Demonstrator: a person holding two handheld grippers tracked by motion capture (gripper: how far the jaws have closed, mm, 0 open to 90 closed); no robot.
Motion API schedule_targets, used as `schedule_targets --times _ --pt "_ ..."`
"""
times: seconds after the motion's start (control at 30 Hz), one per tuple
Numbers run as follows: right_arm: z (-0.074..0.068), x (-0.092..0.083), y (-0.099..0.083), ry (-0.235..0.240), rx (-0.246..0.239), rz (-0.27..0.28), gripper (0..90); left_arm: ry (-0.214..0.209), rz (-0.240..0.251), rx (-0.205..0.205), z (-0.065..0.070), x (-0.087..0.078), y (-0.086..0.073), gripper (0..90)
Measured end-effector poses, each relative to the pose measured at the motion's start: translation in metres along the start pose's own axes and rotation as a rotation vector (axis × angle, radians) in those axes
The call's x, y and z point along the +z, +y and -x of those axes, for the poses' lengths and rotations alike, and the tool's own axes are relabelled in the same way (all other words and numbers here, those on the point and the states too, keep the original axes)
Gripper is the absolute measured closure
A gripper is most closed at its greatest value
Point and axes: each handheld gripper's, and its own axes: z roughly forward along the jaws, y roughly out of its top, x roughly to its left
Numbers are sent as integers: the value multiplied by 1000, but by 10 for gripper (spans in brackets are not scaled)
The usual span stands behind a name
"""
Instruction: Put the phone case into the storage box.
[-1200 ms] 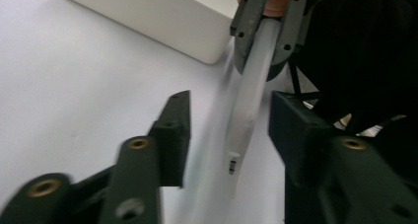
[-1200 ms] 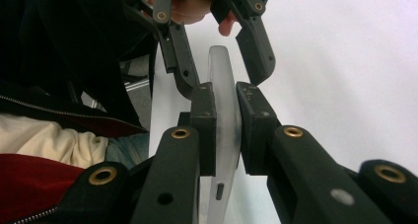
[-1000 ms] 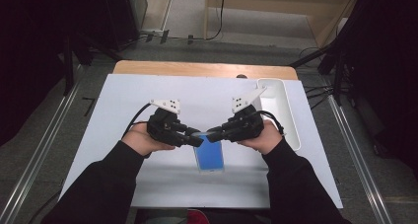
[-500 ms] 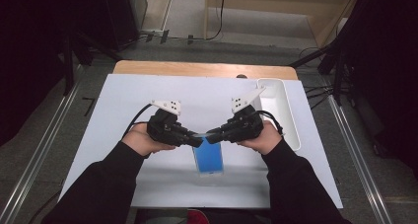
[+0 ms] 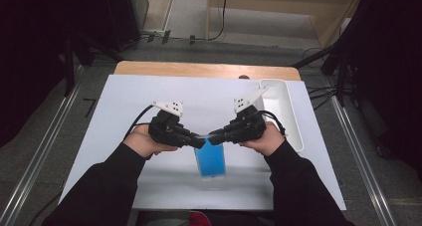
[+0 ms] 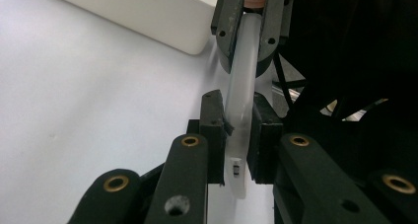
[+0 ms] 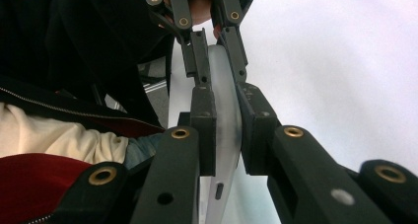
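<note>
- Blue pouch (image 5: 210,159) hung above the white desk (image 5: 124,96), near its front edge, its clear top strip (image 6: 242,100) pinched from both sides.
- Right tool (image 5: 215,136) was clamped on the strip's right end; right gripper view showed both pads flat on it (image 7: 224,115).
- Left tool (image 5: 200,142) had just been closing; the left gripper view had the pads pressing the strip, so grasping it too.
- Looked like a pull-open or hold-taut step. To do it well: keep both grips square on the strip, pull apart evenly and level, no twist, so the film doesn't slip out of the left pads, which caught only its edge.
- Keep the pouch over the desk, well apart from the white tray (image 5: 278,111) at the right.
- Versus the frame a second earlier: hands and pouch in the same spot; the left jaws narrowed onto the strip, nothing else shifted.
</note>
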Motion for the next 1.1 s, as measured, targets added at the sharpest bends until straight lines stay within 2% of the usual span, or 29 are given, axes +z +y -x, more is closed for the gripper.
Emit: schedule_targets --times 0.3,0.57,0.7,0.9,1.0,1.1 --pt "1 1 -1 15 22 4 762 -4 -9 -16 1 -1 1 795" --pt "1 1 -1 6 35 1 750 6 -2 -8 3 -1 1 797" --pt "1 1 -1 0 33 1 740 -5 -6 -22 3 -2 1 798" --pt "-1 -2 -1 -10 26 42 605 -5 -6 -28 1 -3 0 799" --pt "-3 -5 0 -37 17 57 556 -8 -4 -41 0 -5 0 798" --pt "-4 -7 -1 -61 27 75 452 -13 -9 -50 0 -7 0 797"
